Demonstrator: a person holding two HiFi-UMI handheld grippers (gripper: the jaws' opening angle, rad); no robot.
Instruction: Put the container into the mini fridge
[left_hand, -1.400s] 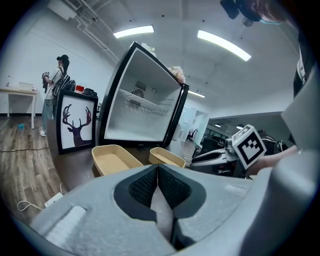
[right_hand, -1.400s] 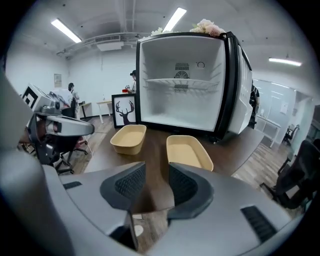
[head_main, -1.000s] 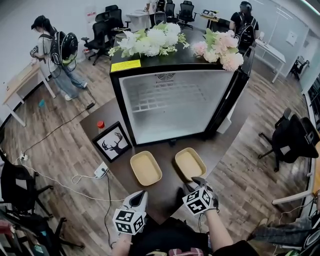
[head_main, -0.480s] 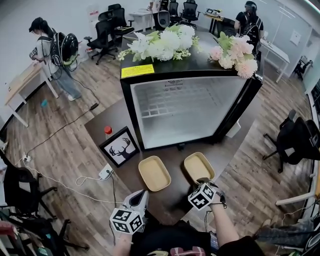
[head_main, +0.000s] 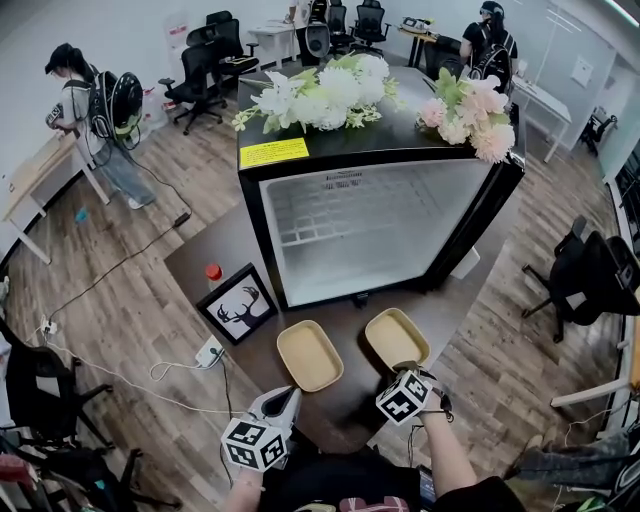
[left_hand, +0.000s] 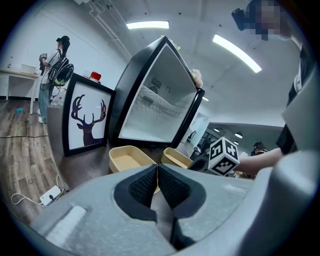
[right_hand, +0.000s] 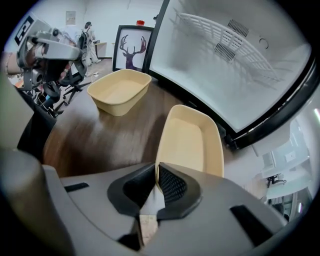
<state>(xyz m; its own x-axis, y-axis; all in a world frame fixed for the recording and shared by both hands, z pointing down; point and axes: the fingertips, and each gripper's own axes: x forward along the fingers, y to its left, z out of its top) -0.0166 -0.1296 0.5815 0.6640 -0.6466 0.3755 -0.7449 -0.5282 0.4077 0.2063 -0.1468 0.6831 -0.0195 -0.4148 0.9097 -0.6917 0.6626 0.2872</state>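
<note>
Two beige containers lie on the dark table before the open mini fridge (head_main: 370, 230), whose white inside holds a wire shelf. My right gripper (head_main: 405, 368) is at the near end of the right container (head_main: 396, 337). In the right gripper view its jaws (right_hand: 157, 170) are closing, and the pads pinch that container's (right_hand: 189, 140) thin near rim. The left container (head_main: 309, 354) lies free, also seen from the right gripper (right_hand: 120, 90). My left gripper (head_main: 283, 400) hangs behind it, its pads (left_hand: 156, 167) shut together on nothing.
A framed deer picture (head_main: 237, 306) and a red-capped bottle (head_main: 213, 272) stand at the table's left. Flowers (head_main: 320, 95) lie on the fridge top. A power strip (head_main: 207, 352) with cables lies on the wooden floor. An office chair (head_main: 590, 275) stands to the right.
My right gripper has moved forward to the right container's near rim and its jaws have closed onto it. The left gripper has barely moved.
</note>
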